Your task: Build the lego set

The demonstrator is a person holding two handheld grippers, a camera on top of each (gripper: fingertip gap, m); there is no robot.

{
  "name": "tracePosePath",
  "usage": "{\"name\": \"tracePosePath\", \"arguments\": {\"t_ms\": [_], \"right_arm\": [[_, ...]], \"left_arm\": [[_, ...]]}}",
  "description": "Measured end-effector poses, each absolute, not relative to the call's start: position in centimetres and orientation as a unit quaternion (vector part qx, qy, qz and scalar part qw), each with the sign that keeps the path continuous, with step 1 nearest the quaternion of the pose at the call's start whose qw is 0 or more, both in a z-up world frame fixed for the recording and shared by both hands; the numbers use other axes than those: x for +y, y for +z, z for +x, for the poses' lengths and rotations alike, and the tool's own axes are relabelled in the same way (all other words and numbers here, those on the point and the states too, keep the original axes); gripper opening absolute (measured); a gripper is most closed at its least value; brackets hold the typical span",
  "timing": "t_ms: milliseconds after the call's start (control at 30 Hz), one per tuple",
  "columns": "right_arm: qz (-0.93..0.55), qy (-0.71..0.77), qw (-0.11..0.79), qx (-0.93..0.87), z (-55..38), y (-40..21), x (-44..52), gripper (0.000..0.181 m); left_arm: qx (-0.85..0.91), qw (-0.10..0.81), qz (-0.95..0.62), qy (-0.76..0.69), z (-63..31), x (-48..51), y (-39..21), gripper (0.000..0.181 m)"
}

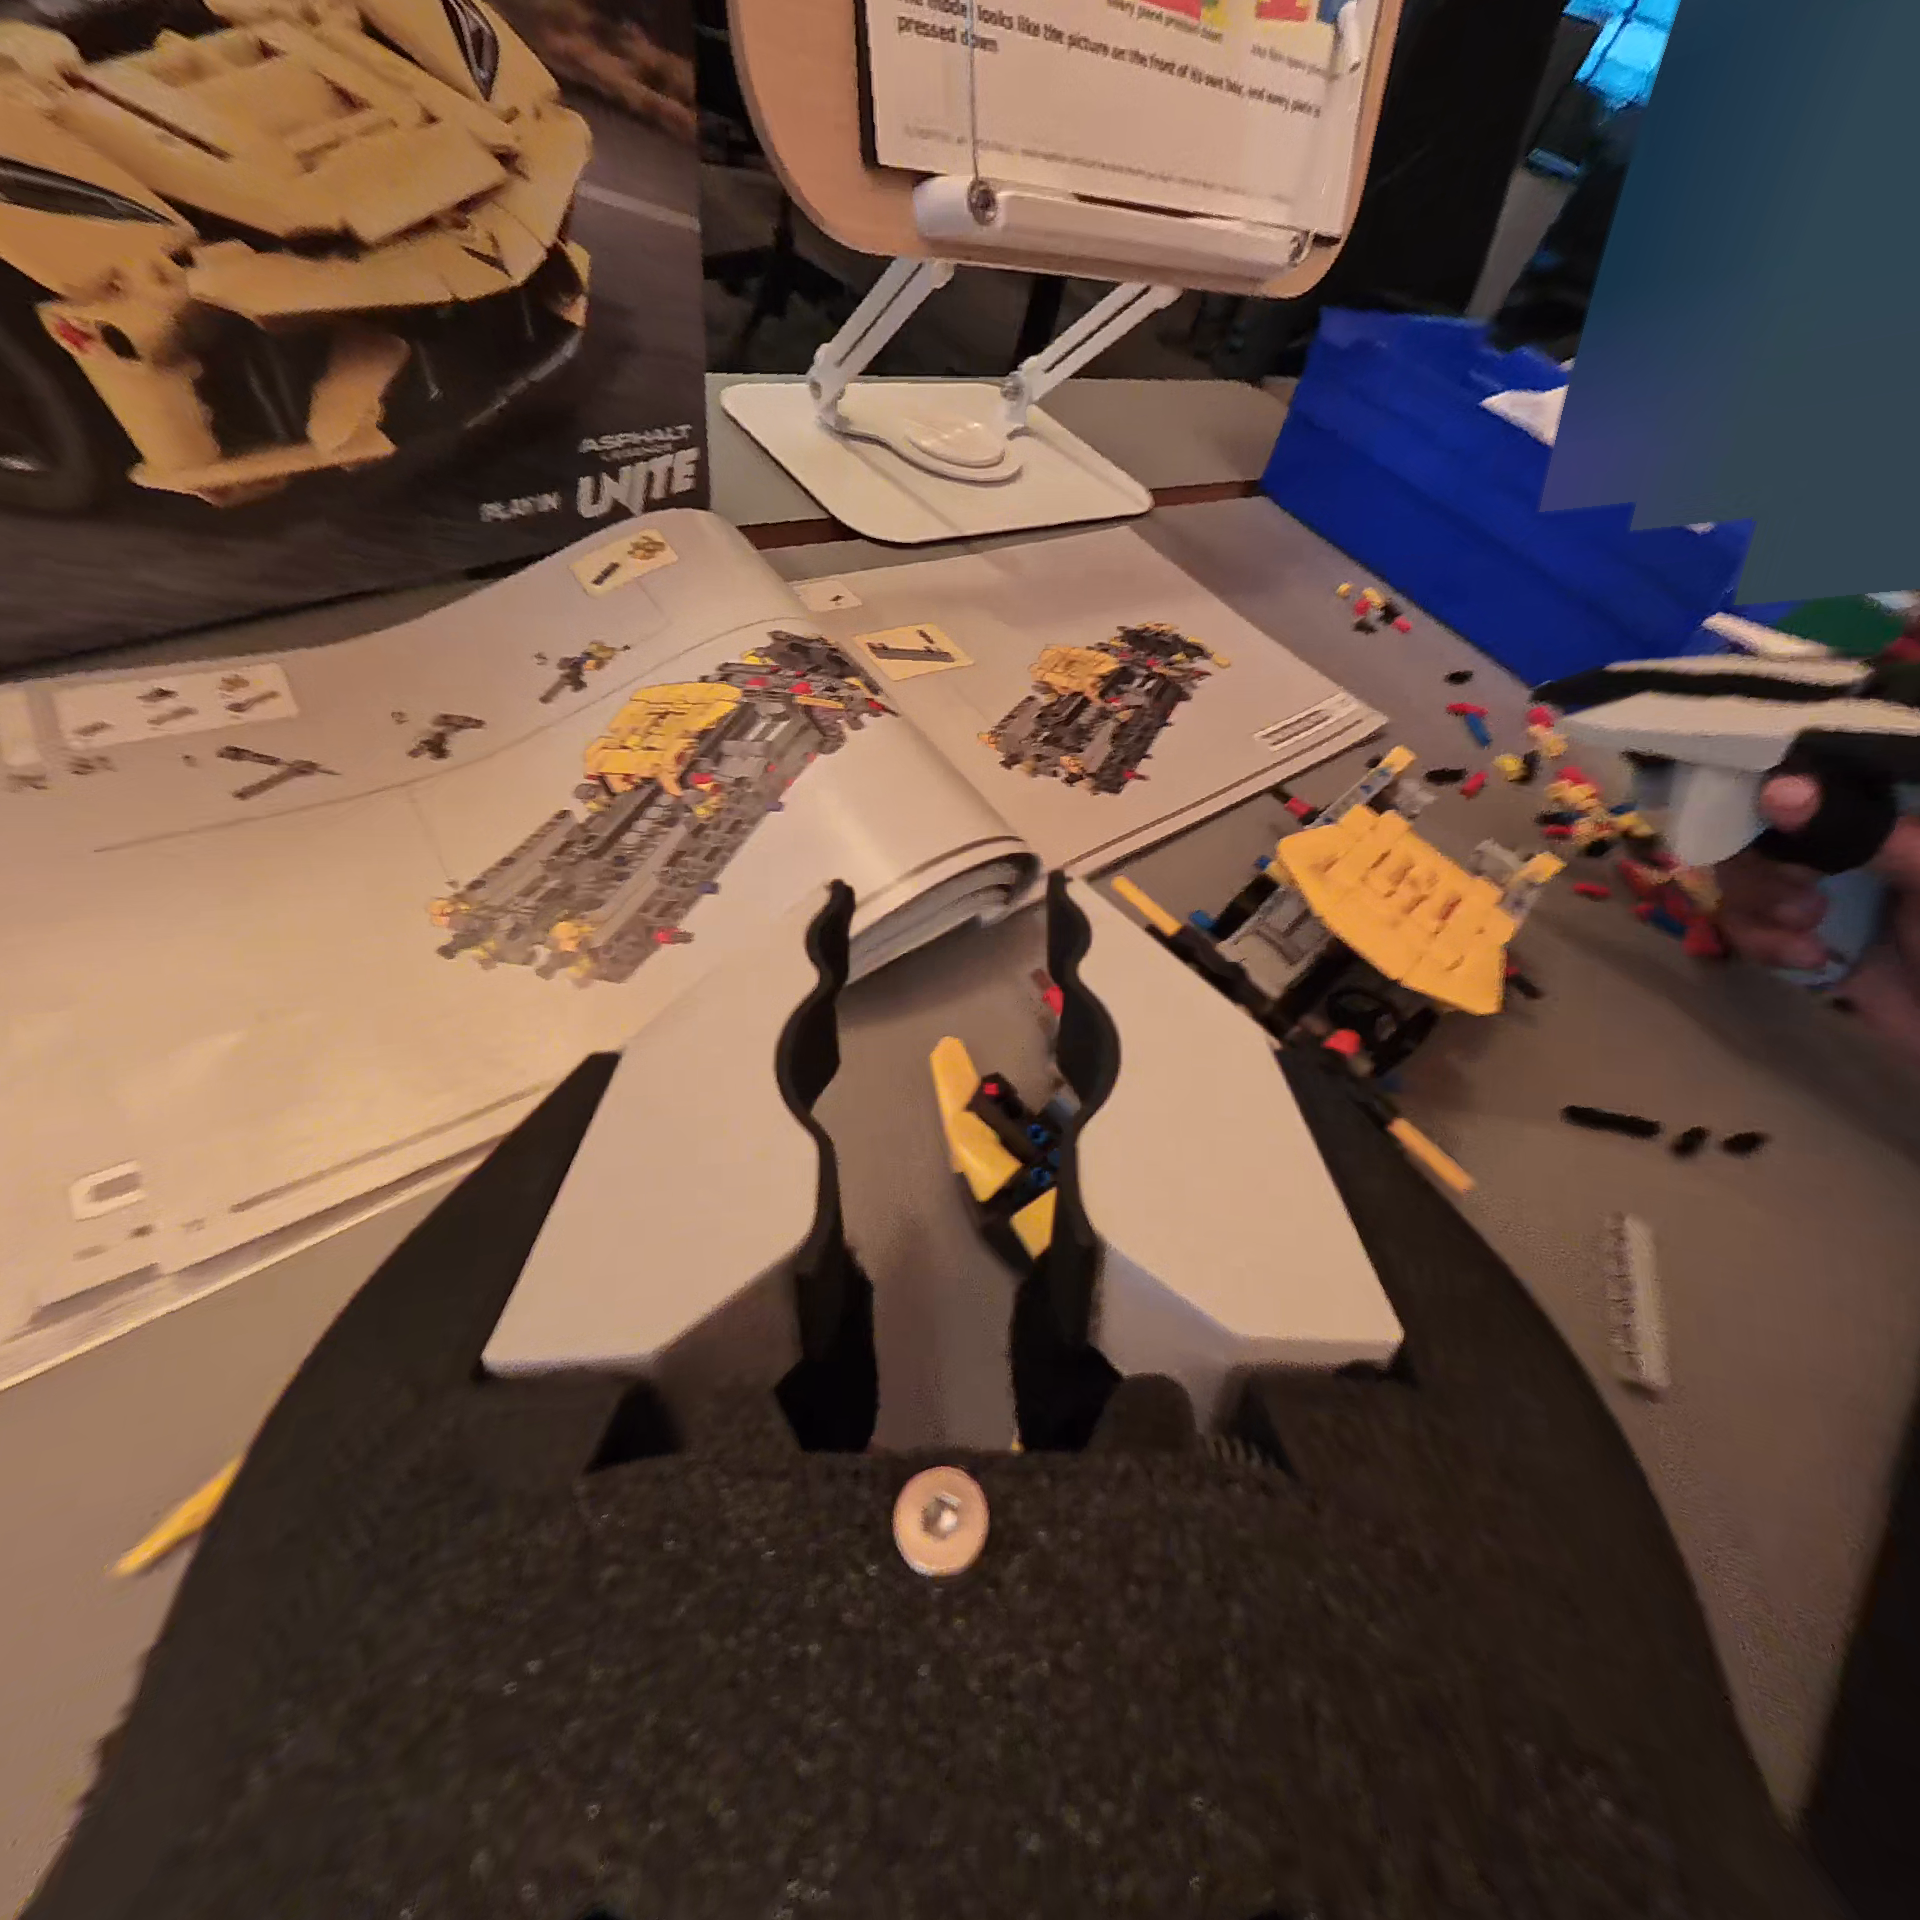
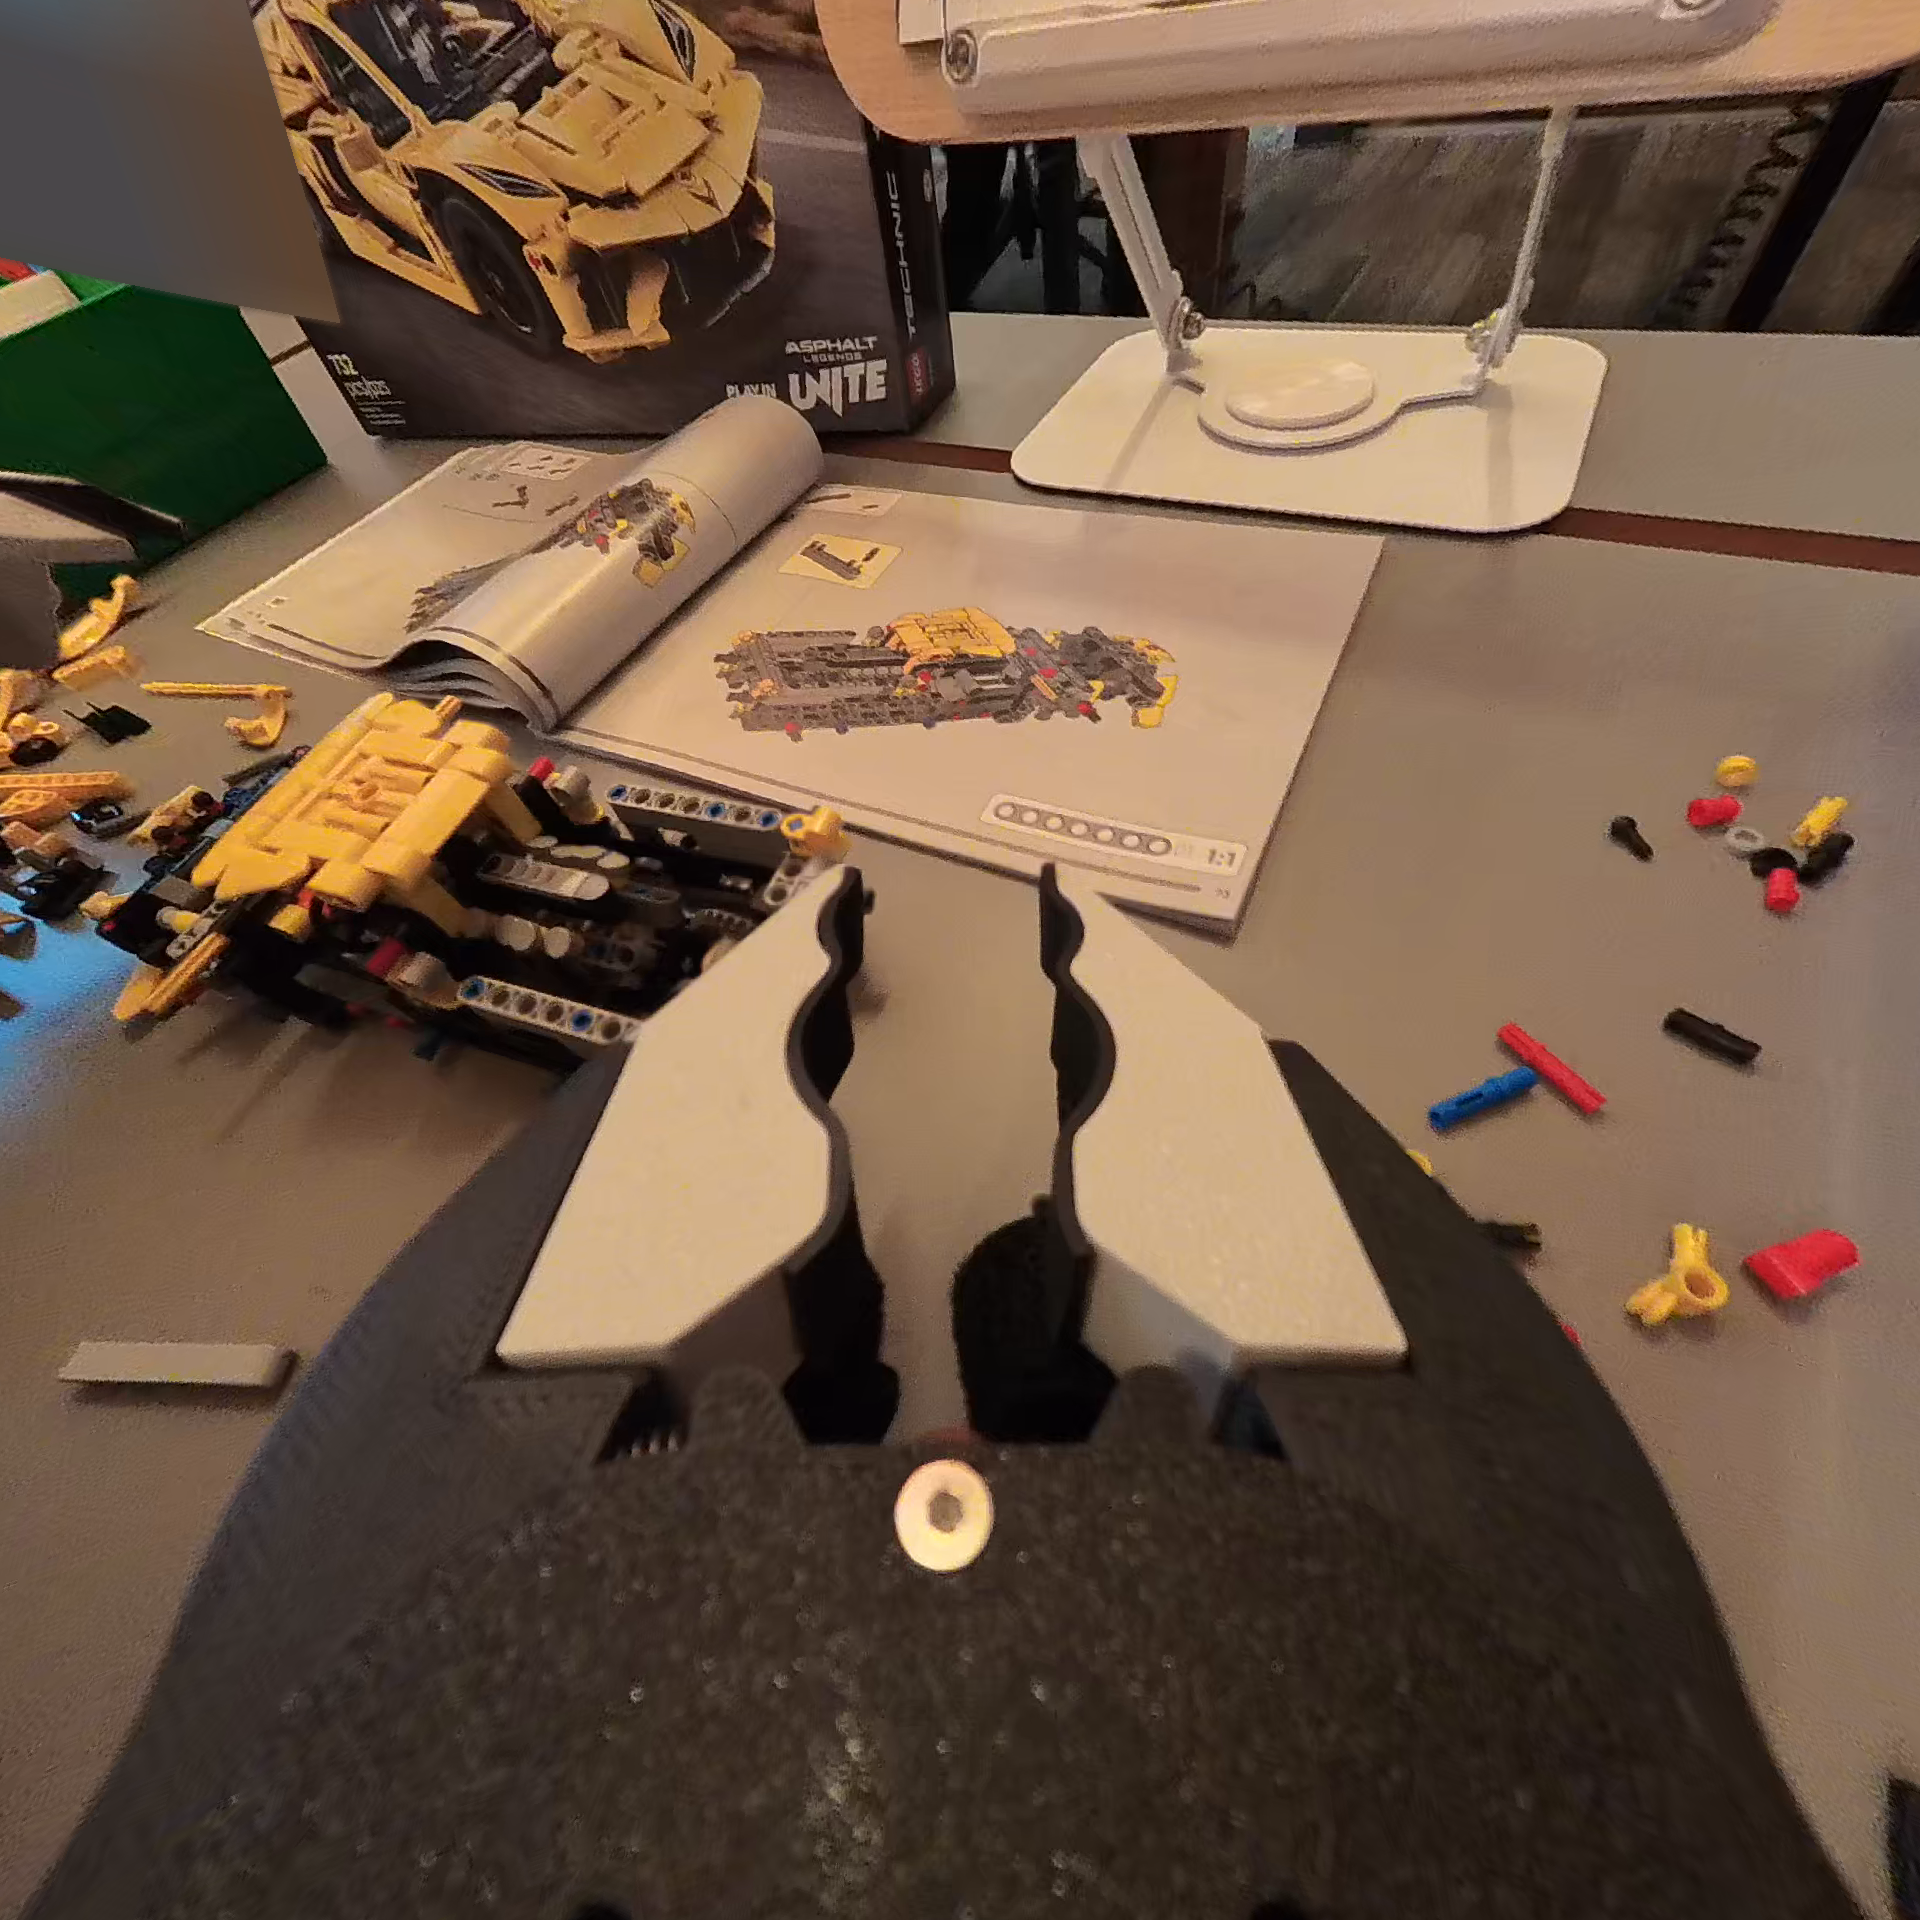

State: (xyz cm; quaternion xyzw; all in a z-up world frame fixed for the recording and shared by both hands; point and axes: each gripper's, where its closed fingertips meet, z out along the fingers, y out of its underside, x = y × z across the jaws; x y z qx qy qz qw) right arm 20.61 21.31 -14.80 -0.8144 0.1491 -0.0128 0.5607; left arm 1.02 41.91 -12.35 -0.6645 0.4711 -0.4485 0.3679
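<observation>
The partly built yellow and black car model (image 1: 1382, 914) stands on the grey table, to the right of my left gripper (image 1: 948, 891). That gripper is open. A small yellow and black sub-assembly (image 1: 992, 1143) lies between its fingers, close to the right finger; I cannot tell whether they touch. In the right wrist view the model (image 2: 416, 862) sits left of my right gripper (image 2: 948, 883), which is open and empty just past the model's grey beam end. The right gripper also shows in the left wrist view (image 1: 1714, 748), held by a hand.
The open instruction booklet (image 2: 987, 665) lies ahead, with the set's box (image 2: 582, 208) and a white stand base (image 2: 1309, 416) behind it. Loose small pieces (image 2: 1766, 831) lie at the right and yellow pieces (image 2: 62, 727) at the left. A green bin (image 2: 135, 416) and a blue bin (image 1: 1455, 499) flank the table. About 30 cm separates my left fingertips from my right.
</observation>
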Motion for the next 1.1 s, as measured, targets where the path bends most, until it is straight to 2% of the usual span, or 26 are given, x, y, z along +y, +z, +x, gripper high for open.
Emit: {"name": "tracePosePath", "arguments": {"t_ms": [133,300,467,600,667,733,967,1100], "right_arm": [[-0.814,-0.006,0.565,0.138,20.1,-14.8,22.1,0.033],[-0.834,-0.002,0.539,0.122,19.5,-16.3,22.5,0.032],[-0.827,0.001,0.556,0.086,18.3,-15.4,22.9,0.033],[-0.795,0.144,0.585,-0.069,10.4,-13.1,23.3,0.038],[-0.806,0.222,0.523,-0.164,5.6,-14.2,21.9,0.036],[-0.815,0.239,0.481,-0.217,3.0,-15.5,20.8,0.034],[-0.880,0.124,0.336,-0.312,1.7,-20.0,19.0,0.034],[-0.883,0.089,0.311,-0.339,1.2,-21.3,19.3,0.021]], "left_arm": [[0.476,0.397,-0.657,-0.429,0.7,42.5,-12.2,0.038],[0.452,0.368,-0.665,-0.466,0.7,42.6,-12.5,0.038],[0.414,0.348,-0.652,-0.532,0.3,42.6,-10.8,0.037],[0.415,0.363,-0.629,-0.547,0.0,42.2,-9.6,0.037],[0.418,0.376,-0.613,-0.555,-0.1,41.9,-9.1,0.037],[0.421,0.376,-0.597,-0.570,-0.1,41.1,-8.5,0.037],[0.467,0.402,-0.527,-0.585,-0.2,37.2,-7.0,0.036],[0.507,0.388,-0.486,-0.597,-0.1,34.3,-7.0,0.028]]}}
